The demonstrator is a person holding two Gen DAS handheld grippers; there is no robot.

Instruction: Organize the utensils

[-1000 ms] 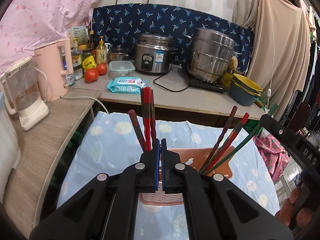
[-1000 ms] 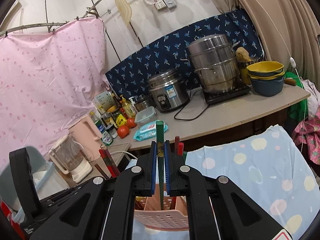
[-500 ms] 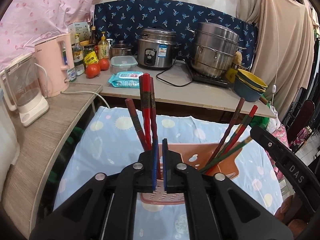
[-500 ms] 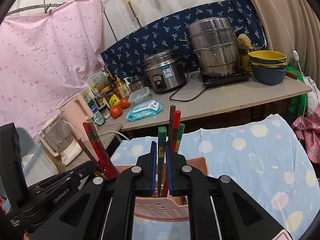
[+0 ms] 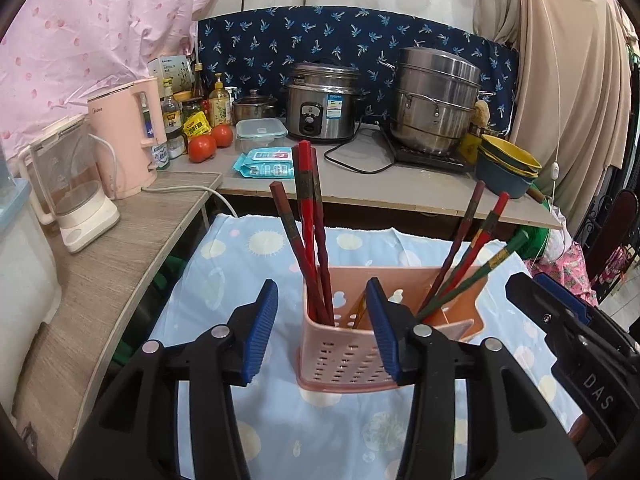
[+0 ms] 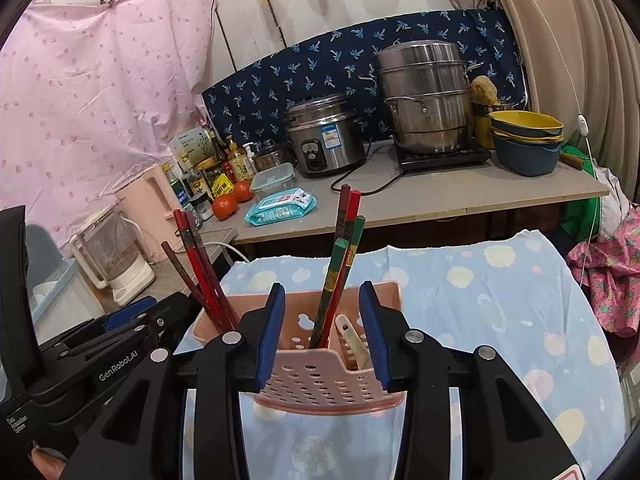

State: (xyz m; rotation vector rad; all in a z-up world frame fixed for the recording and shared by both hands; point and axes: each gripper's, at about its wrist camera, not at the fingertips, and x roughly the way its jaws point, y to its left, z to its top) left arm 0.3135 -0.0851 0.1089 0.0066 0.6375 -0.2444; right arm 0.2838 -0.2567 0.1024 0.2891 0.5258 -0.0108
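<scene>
Since a second ago both tools have let go: the left gripper [image 5: 322, 326] and right gripper [image 6: 323, 330] now stand spread and empty. The pink perforated plastic utensil caddy [image 5: 344, 356] sits on the pale-blue dotted tablecloth [image 6: 500, 300], holding the dark-red lacquered chopsticks [image 5: 310, 232] in one compartment and the green-and-red chopsticks [image 6: 338, 276] in another. Sorting looks essentially finished; no loose utensils show.

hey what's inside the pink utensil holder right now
The pink utensil holder holds red chopsticks in its left compartment, red and green chopsticks in the right one, plus a pale utensil handle. Their lower ends are hidden behind the perforated wall.
</scene>
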